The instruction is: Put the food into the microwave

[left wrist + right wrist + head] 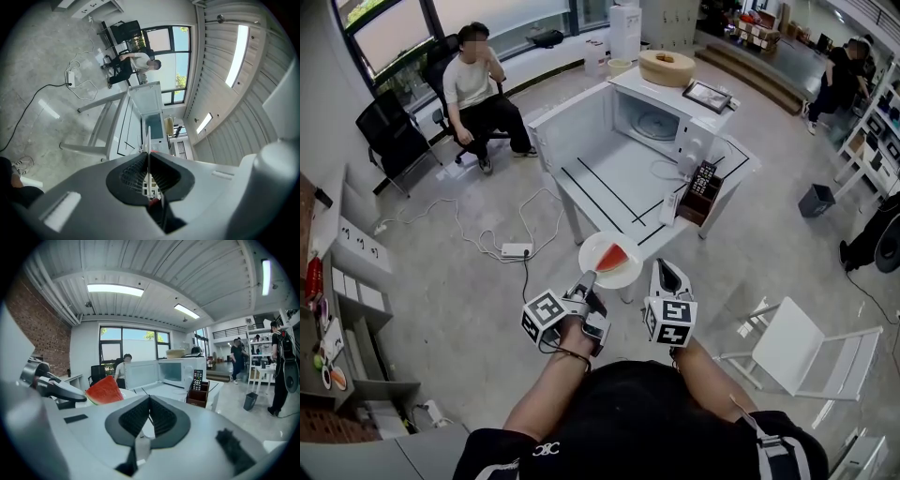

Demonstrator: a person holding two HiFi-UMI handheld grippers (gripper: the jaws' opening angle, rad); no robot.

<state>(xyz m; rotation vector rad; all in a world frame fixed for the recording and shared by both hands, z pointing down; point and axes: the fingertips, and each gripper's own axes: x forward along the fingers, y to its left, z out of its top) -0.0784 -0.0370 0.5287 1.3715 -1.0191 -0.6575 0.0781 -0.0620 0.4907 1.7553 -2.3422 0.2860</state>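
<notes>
- Watermelon slice (614,256) sits on a white plate (625,278). The plate is in the air in front of the person, short of the worktop's (619,183) near edge and well apart from the microwave (661,122).
- Left tool (589,279) is clamped on the plate's near rim. The left gripper view shows the rim edge-on between closed pads.
- Right tool (664,272) has its jaws together with nothing between them. It hangs just beside the plate on the right, not touching it as far as can be seen.
- Progress: food is picked up and the microwave door (572,131) is swung open to the left. The cavity looks empty, with the turntable visible.
- Left to do, judged from this: carry the plate over the worktop, slide it onto the turntable, release, probably shut the door.
- Orientation: the plate is about level, held cantilevered from one rim point and extending away from the left tool toward the microwave.
- The slice is a wedge. Its rind looks to be toward the left tool and its red tip away and up. Whether it lies flat or leans, can't tell.
- Risk call: a single-edge grip means the plate could droop and the slice could slide.
- A remote holder (701,187) stands at the worktop's right edge, off the direct path to the cavity.
</notes>
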